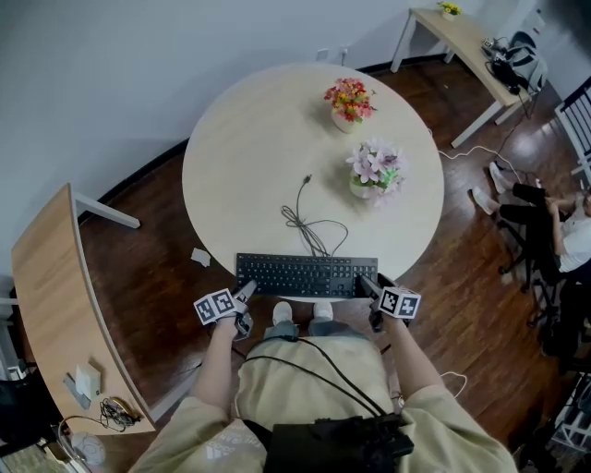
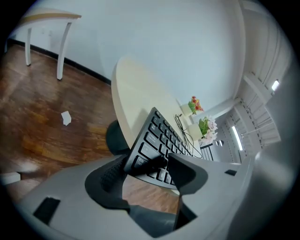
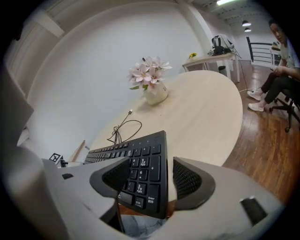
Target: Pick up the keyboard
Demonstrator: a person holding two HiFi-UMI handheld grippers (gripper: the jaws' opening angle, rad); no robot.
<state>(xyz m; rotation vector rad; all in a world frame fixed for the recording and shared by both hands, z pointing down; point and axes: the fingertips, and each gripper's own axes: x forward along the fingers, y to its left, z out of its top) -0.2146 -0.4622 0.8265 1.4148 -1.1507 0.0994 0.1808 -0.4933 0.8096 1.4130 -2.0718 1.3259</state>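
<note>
Head view alone: left gripper (image 1: 247, 294) and right gripper (image 1: 367, 286) at near corners of keyboard (image 1: 307, 275), which lies at near edge of pale round table (image 1: 249, 157); dark wooden floor (image 1: 148, 277), white wall. Gripper views: both jaw pairs stand apart, a keyboard end between each, neither clamped

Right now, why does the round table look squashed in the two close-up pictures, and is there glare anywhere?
Head view: even light, the pale round wooden table looks round; a bright sheen on the dark wood floor. Left gripper view: the wide-angle lens squeezes that table into a sliver, and the corners go black. Right gripper view: same bending, and a ceiling lamp flares at top.
</note>
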